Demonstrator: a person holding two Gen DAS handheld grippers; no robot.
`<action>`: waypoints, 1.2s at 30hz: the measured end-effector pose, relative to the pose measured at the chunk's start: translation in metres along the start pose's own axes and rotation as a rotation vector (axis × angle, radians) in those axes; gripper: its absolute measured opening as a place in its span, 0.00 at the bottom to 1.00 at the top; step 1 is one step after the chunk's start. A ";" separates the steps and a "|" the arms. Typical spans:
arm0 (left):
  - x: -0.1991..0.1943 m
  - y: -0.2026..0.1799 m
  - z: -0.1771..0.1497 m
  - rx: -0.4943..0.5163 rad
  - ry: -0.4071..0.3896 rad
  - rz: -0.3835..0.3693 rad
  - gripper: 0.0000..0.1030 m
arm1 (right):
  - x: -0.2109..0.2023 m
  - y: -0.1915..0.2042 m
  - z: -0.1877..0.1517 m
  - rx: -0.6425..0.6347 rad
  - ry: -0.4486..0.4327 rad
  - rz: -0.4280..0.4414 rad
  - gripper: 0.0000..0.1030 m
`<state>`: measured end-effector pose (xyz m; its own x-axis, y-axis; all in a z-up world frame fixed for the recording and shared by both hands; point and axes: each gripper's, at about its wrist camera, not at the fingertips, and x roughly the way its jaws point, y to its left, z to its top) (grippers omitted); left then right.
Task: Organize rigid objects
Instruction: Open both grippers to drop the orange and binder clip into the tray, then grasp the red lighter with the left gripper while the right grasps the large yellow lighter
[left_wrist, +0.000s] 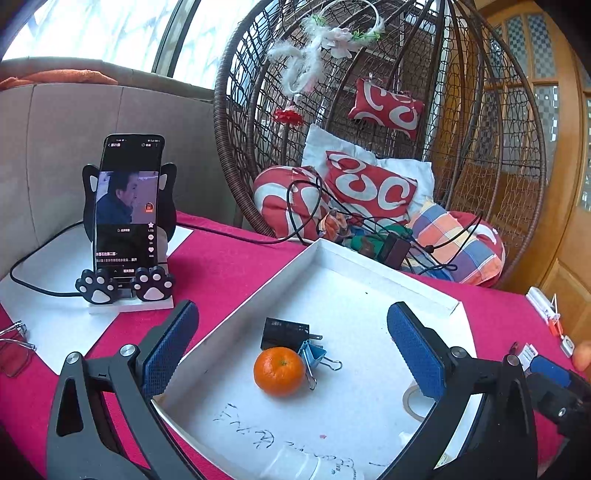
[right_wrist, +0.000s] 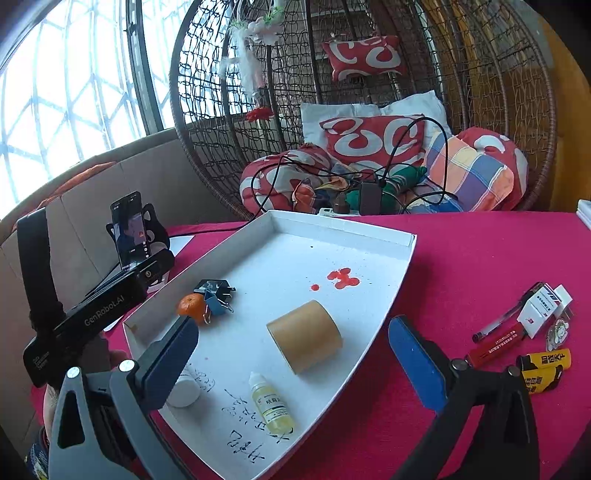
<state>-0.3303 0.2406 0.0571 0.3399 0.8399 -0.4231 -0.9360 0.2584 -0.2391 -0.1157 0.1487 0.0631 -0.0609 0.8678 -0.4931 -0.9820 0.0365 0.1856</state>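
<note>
A white tray (left_wrist: 280, 273) lies on the red cloth. It holds a tangerine (left_wrist: 279, 370), a black charger plug (left_wrist: 284, 334) and a blue binder clip (left_wrist: 314, 356), all close together. My left gripper (left_wrist: 291, 317) is open above that group and touches nothing. In the right wrist view the tray (right_wrist: 369, 236) also holds a brown tape roll (right_wrist: 304, 341) on its side, a yellow dropper bottle (right_wrist: 271, 404) and a white bottle (right_wrist: 183, 391). My right gripper (right_wrist: 293, 328) is open, the roll lying ahead between its fingers, pads apart from it.
A pen (right_wrist: 506, 317), a white box (right_wrist: 543, 308), a red tube (right_wrist: 495, 347) and yellow lighters (right_wrist: 543, 365) lie on the cloth right of the tray. A phone on a paw stand (left_wrist: 127, 221) and glasses (left_wrist: 14, 350) sit left. A wicker chair (left_wrist: 461, 147) with cushions and cables stands behind.
</note>
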 end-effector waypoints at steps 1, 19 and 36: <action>0.001 -0.001 0.000 0.004 0.002 0.000 1.00 | -0.003 -0.003 0.001 0.014 -0.007 0.004 1.00; -0.005 0.005 0.000 -0.036 -0.033 -0.031 1.00 | -0.129 -0.057 0.035 0.219 -0.464 -0.002 1.00; -0.043 -0.104 -0.015 0.209 0.073 -0.268 1.00 | -0.109 -0.160 -0.020 0.350 -0.154 -0.388 1.00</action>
<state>-0.2466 0.1701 0.0872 0.5746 0.6945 -0.4330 -0.8086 0.5635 -0.1693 0.0446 0.0385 0.0699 0.3470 0.8195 -0.4560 -0.8074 0.5084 0.2994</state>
